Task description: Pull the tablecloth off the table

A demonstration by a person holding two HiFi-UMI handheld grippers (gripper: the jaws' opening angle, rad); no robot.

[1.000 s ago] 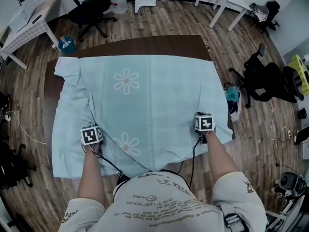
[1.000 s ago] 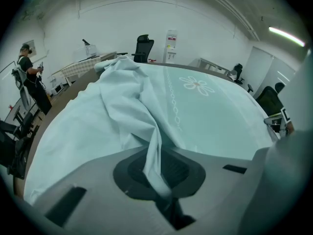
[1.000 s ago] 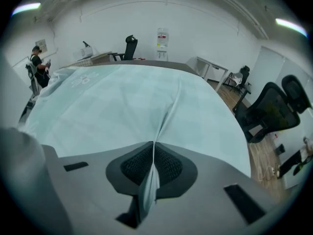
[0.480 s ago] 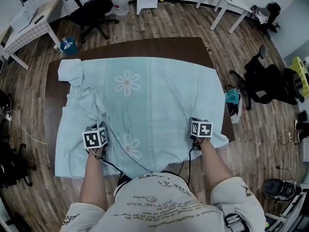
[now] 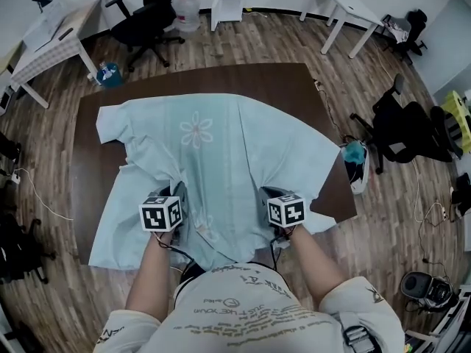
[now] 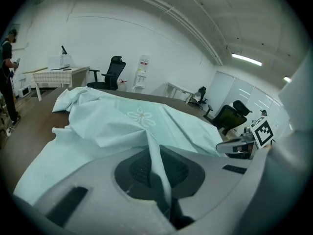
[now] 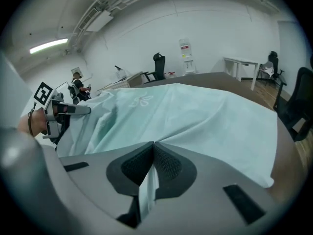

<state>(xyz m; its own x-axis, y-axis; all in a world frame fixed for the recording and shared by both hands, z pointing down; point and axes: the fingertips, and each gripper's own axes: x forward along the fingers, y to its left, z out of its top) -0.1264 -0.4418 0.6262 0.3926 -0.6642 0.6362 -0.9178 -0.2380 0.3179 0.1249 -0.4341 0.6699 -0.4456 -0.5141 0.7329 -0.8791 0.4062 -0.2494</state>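
A pale blue-green tablecloth [image 5: 221, 153] with white daisy prints lies rumpled on the dark brown table [image 5: 294, 87], its near part drawn toward the person. My left gripper [image 5: 176, 197] is shut on a fold of the tablecloth [image 6: 112, 126] near the front left. A strip of cloth runs between its black pads [image 6: 137, 168]. My right gripper [image 5: 266, 197] is shut on the tablecloth [image 7: 195, 116] at the front right, with a fold pinched between its pads [image 7: 168, 165]. The cloth's far edge sits well short of the table's back edge.
Black office chairs stand behind the table [image 5: 151, 17] and to its right [image 5: 401, 127]. White desks [image 5: 48, 35] [image 5: 346, 6] line the back of the room. A water bottle [image 5: 185, 9] stands on the wooden floor. A person [image 6: 7, 77] stands far left.
Both grippers have drawn back toward the person and closer together, pulling the cloth with them. The cloth bunched up and its far edge slid forward, baring more brown table at the back and sides.
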